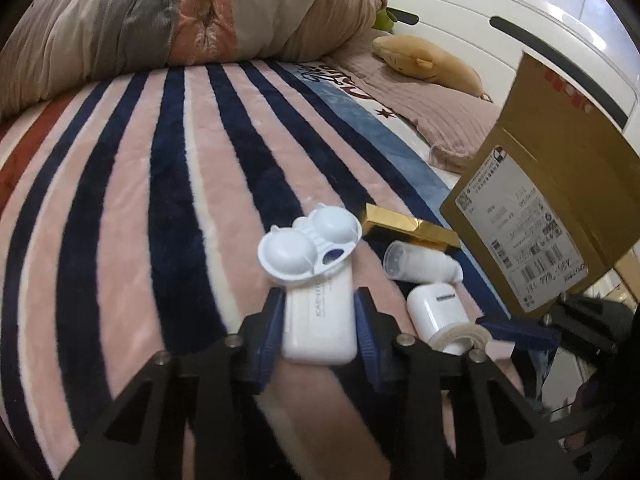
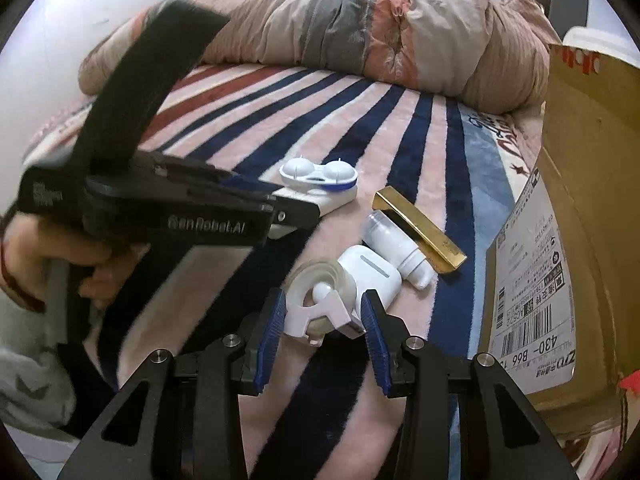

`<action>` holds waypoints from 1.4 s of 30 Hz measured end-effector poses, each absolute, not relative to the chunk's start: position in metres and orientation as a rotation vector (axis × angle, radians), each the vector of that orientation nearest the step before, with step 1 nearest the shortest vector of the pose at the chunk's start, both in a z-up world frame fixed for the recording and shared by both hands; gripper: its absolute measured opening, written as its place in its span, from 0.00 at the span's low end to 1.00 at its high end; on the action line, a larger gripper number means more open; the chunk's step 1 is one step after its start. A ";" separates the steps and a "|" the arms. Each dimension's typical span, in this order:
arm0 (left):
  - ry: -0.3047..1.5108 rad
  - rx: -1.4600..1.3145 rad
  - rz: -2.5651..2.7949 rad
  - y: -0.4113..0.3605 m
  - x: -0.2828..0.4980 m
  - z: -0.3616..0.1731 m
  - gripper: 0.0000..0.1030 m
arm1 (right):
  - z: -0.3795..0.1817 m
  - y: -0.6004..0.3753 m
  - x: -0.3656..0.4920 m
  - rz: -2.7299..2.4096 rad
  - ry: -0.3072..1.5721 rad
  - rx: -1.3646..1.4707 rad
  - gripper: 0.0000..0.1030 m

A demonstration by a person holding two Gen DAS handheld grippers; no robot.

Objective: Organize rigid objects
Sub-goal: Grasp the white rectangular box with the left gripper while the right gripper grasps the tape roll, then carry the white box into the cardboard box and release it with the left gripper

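One cardboard box [image 2: 592,208], interior unseen

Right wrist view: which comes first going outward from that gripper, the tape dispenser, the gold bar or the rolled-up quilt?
1. Tape dispenser, between the right gripper's fingers.
2. Gold bar, farther out, slightly right, on the striped blanket.
3. Rolled-up quilt, at the bed's far edge.

Striped blanket [image 1: 160,184], rumpled duvet [image 2: 360,36]
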State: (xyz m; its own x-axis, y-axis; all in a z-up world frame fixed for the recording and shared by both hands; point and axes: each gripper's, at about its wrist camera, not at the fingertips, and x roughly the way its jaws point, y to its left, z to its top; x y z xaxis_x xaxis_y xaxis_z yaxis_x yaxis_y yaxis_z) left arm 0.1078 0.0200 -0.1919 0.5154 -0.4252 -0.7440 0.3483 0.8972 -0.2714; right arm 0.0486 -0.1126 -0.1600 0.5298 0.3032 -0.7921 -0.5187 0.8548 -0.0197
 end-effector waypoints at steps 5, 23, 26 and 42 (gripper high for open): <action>0.932 -0.065 -0.404 0.047 0.088 -0.182 0.32 | -0.148 -0.106 0.049 0.559 0.886 -0.215 0.15; 0.925 -0.100 -0.277 0.099 0.059 -0.191 0.31 | -0.172 -0.086 0.052 0.680 0.983 -0.134 0.32; 0.916 -0.104 -0.341 0.092 0.059 -0.190 0.31 | -0.174 -0.081 0.049 0.682 0.970 -0.160 0.32; 0.892 -0.083 -0.361 0.080 0.057 -0.194 0.31 | -0.182 -0.068 0.041 0.691 0.965 -0.201 0.41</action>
